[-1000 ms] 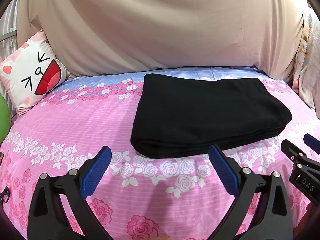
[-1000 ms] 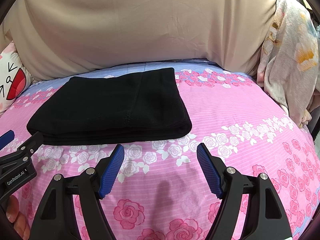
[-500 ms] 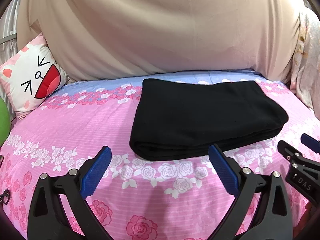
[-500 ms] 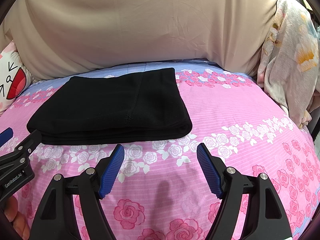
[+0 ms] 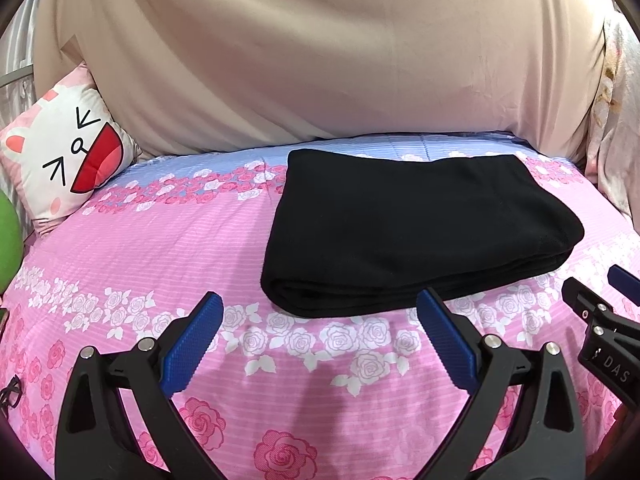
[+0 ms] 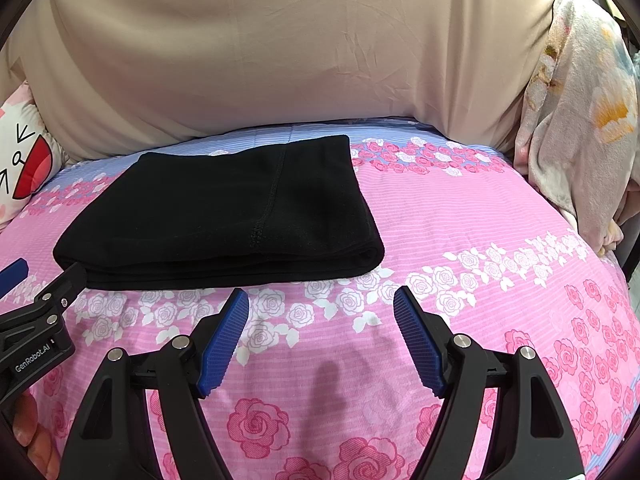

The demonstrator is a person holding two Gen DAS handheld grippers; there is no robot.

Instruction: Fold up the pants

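The black pants (image 5: 412, 232) lie folded into a thick flat rectangle on the pink rose-patterned bedspread (image 5: 160, 248). In the right wrist view the pants (image 6: 224, 212) sit ahead and to the left, a seam running down their top layer. My left gripper (image 5: 320, 304) hovers open just in front of the pants' near folded edge, nothing between its blue pads. My right gripper (image 6: 320, 300) is also open and holds nothing, close to the pants' near right corner. Each gripper shows at the edge of the other's view.
A large beige cushion (image 5: 320, 60) backs the bed. A cartoon cat pillow (image 5: 64, 164) leans at the far left, a green object (image 5: 8, 236) beside it. A floral blanket (image 6: 576, 128) hangs at the right. A hand (image 6: 32, 432) shows at the lower left.
The left wrist view has shifted slightly, so the pants sit a little lower and nearer. Both grippers stay open and the pants have not moved.
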